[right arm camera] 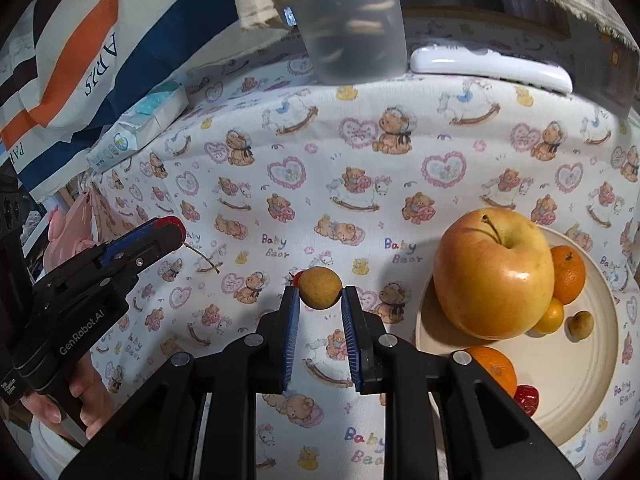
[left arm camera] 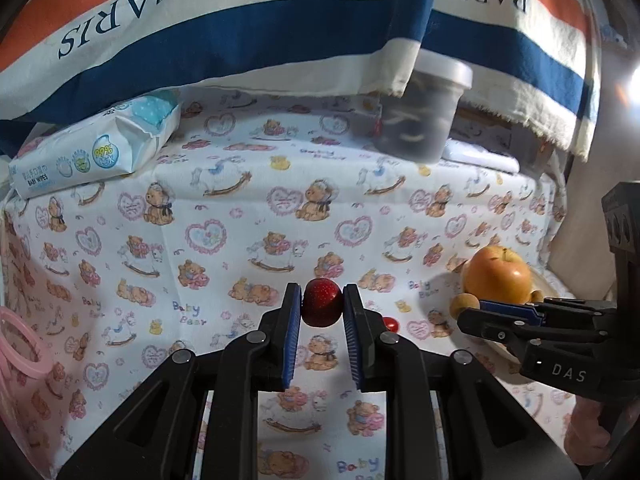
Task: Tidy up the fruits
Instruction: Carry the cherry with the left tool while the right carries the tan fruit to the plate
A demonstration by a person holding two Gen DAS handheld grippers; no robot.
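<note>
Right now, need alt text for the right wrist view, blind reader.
The right gripper pinches a small tan round fruit above a teddy-bear print tablecloth. To its right, a cream plate holds a large apple, two oranges and smaller fruits. At left, the left gripper holds a small red fruit.

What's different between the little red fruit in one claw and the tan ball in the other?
The red fruit is dark, glossy and speckled; the tan fruit is matte, plain yellowish-brown. The red one is slightly oval, the tan one nearly round. The left gripper holds the red one, the right gripper the tan. Both are small and pinched between blue-padded fingers, off the tablecloth.
</note>
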